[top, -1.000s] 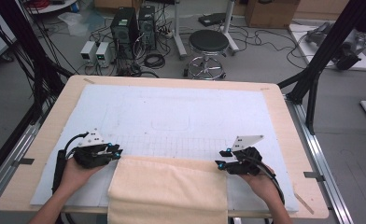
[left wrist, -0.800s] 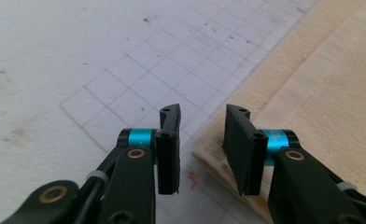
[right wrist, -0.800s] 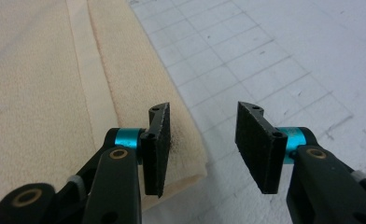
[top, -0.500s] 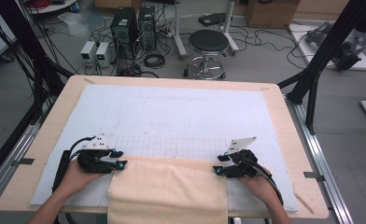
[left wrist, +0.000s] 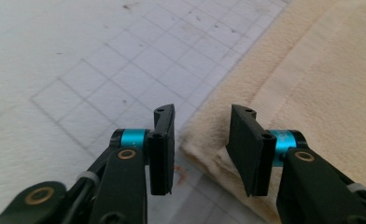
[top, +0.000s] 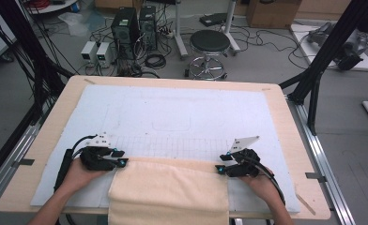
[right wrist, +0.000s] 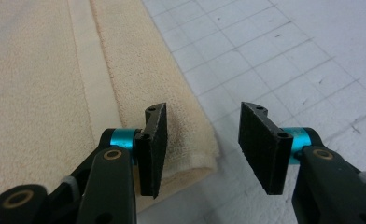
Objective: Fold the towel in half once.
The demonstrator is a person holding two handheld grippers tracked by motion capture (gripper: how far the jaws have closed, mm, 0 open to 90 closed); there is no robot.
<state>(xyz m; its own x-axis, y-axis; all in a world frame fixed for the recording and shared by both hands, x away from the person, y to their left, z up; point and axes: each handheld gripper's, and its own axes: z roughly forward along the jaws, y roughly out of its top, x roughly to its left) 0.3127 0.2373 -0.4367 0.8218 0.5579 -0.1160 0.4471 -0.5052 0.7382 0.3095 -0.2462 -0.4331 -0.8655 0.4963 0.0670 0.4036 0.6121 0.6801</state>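
Observation:
A cream towel (top: 168, 187) lies folded on the white gridded mat (top: 172, 112), and its near part hangs over the table's front edge. My left gripper (top: 118, 158) is at the towel's far left corner. Its jaws (left wrist: 203, 114) have just been closing but stand open, with the towel corner (left wrist: 204, 140) between them and untouched. My right gripper (top: 222, 168) is at the far right corner. Its jaws (right wrist: 204, 114) have just been opening and stand open astride the towel's corner (right wrist: 195, 154), with the left pad (right wrist: 153, 149) over the cloth.
The mat covers most of the wooden table (top: 36, 159). Black frame posts (top: 323, 65) rise at both sides. Beyond the far edge, on the floor, are a stool (top: 210, 47), computer towers (top: 126, 28) and cables.
The left gripper has edged slightly right toward the towel's corner. The right hand and the towel stay where they were.

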